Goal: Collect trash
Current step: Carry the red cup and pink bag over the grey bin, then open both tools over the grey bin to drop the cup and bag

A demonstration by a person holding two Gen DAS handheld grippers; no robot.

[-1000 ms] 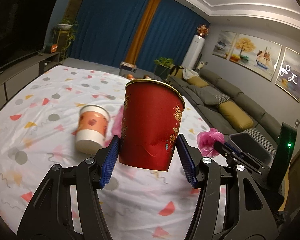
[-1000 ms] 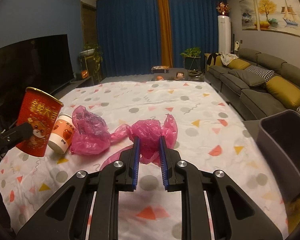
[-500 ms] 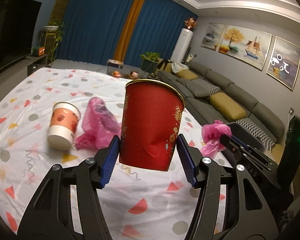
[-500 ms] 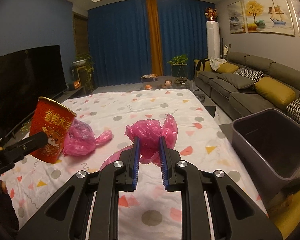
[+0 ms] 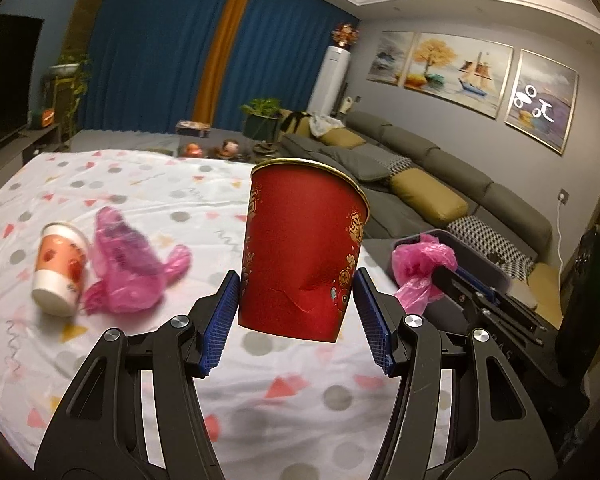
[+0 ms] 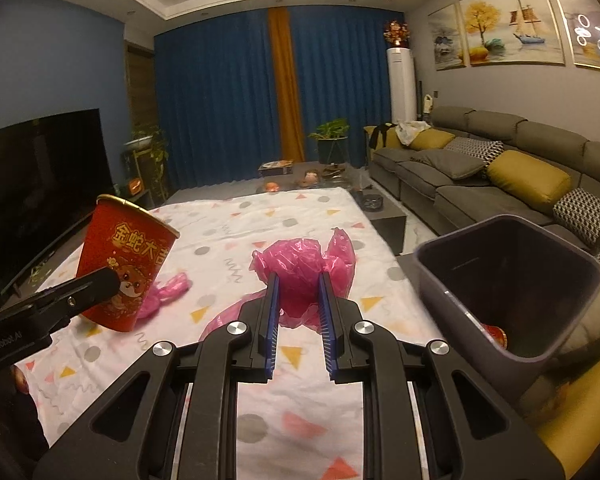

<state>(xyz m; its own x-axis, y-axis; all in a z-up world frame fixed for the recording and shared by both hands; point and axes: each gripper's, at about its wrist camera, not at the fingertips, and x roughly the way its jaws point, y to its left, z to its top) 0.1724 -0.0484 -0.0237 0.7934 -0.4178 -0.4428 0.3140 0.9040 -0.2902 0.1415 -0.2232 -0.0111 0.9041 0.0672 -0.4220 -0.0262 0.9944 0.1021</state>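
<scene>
The left gripper (image 5: 296, 292) holds its fingers (image 5: 220, 320) wide, clamped on a load; the right gripper (image 6: 298, 300), beside it, pinches narrowly, both tilted slightly downward.

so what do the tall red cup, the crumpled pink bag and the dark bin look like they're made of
Tall red cup: probably coated paper; a slight sheen, printed gold characters, a rolled gold rim, and a crease dented in near its base.
Crumpled pink bag: thin plastic film, translucent and glossy, bunched in soft wrinkles.
Dark bin: likely moulded plastic; smooth, matte grey-purple walls with rounded corners.
</scene>
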